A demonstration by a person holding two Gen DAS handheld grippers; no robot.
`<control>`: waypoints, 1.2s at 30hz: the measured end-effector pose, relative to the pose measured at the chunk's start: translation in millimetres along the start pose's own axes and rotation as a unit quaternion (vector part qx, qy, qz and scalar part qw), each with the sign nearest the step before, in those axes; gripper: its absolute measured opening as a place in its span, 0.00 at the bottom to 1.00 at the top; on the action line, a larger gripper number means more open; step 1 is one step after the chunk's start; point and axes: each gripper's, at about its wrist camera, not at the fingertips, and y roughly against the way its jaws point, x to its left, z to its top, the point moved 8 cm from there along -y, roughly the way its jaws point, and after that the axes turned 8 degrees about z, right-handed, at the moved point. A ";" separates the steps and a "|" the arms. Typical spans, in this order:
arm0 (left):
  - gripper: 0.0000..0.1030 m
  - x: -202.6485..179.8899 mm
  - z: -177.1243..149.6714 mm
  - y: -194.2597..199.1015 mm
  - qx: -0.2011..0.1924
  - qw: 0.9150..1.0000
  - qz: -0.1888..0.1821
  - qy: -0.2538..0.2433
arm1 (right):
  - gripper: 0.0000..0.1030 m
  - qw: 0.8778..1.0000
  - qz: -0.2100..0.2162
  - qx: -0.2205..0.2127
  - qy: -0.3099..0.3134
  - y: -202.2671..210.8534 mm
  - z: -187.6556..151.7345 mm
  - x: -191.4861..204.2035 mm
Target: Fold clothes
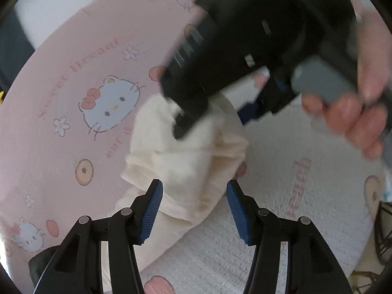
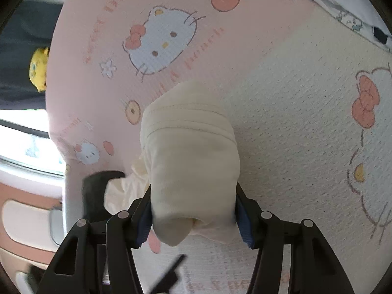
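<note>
Right fingers (image 2: pixel 193 218) clamp cream garment (image 2: pixel 191 161) bundle just above bed (image 2: pixel 294 122); left fingers (image 1: pixel 194 208) released, cloth loose btwn them. Risk: bulky wad slips, folds fall apart.

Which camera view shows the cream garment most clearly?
The right wrist view: the cream garment fills the middle, sharp, with its stitched hem visible. In the left wrist view it is blurred, and the right claw covers part of it.
</note>
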 end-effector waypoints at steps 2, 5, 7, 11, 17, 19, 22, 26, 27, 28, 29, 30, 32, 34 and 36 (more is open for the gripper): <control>0.50 0.5 -1.5 -5.0 -0.001 1.000 0.028 -0.015 | 0.56 1.000 0.015 0.001 -0.011 0.7 0.4 -0.1; 0.50 2.1 -1.5 -7.6 -0.015 0.995 0.084 -0.050 | 0.56 1.000 0.008 0.012 -0.009 0.6 0.0 -1.5; 0.50 -3.6 -0.5 -5.1 -0.036 0.989 0.114 -0.092 | 0.56 1.000 0.007 0.016 -0.007 -0.1 0.1 -0.5; 0.55 -22.2 -2.9 -3.0 -0.056 0.980 0.120 -0.151 | 0.56 0.999 -0.013 0.030 0.007 -5.5 0.2 1.3; 0.63 -29.8 -6.1 -11.8 -0.055 0.972 0.140 -0.183 | 0.55 0.998 -0.022 0.063 0.010 -9.5 2.0 1.4; 0.64 -29.6 -5.4 -17.5 -0.055 0.966 0.157 -0.196 | 0.56 0.997 -0.021 0.071 0.007 -9.5 2.5 2.2; 0.64 -26.1 -4.4 -29.1 -0.051 0.959 0.189 -0.208 | 0.56 0.997 -0.020 0.080 0.003 -9.9 3.0 3.1; 0.64 -23.8 -6.1 -37.7 -0.048 0.954 0.207 -0.211 | 0.56 0.996 -0.004 0.087 0.003 -8.7 1.7 6.3; 0.64 -23.7 -6.7 -39.2 -0.049 0.953 0.212 -0.213 | 0.56 0.996 -0.005 0.089 0.003 -8.8 1.4 5.1; 0.58 -24.2 -8.2 -41.3 -0.045 0.954 0.207 -0.212 | 0.56 0.996 -0.007 0.090 0.004 -9.0 1.1 3.9; 0.55 -23.8 -9.7 -44.0 -0.036 0.959 0.194 -0.204 | 0.56 0.996 -0.008 0.092 0.005 -9.2 0.8 2.6; 0.52 -21.9 -10.5 -46.7 -0.025 0.965 0.181 -0.190 | 0.56 0.996 -0.011 0.093 0.002 -9.9 0.6 -0.2; 0.50 -16.3 -10.4 -50.2 -0.013 0.973 0.163 -0.163 | 0.57 0.995 -0.007 0.096 -0.005 -10.4 0.5 -4.7; 0.51 -12.9 -10.6 -52.2 -0.006 0.976 0.155 -0.153 | 0.58 0.995 0.003 0.097 -0.012 -9.0 1.4 -7.8; 0.51 -10.1 -11.2 -53.4 -0.003 0.978 0.148 -0.147 | 0.64 0.995 0.018 0.090 -0.023 -4.7 3.9 -11.2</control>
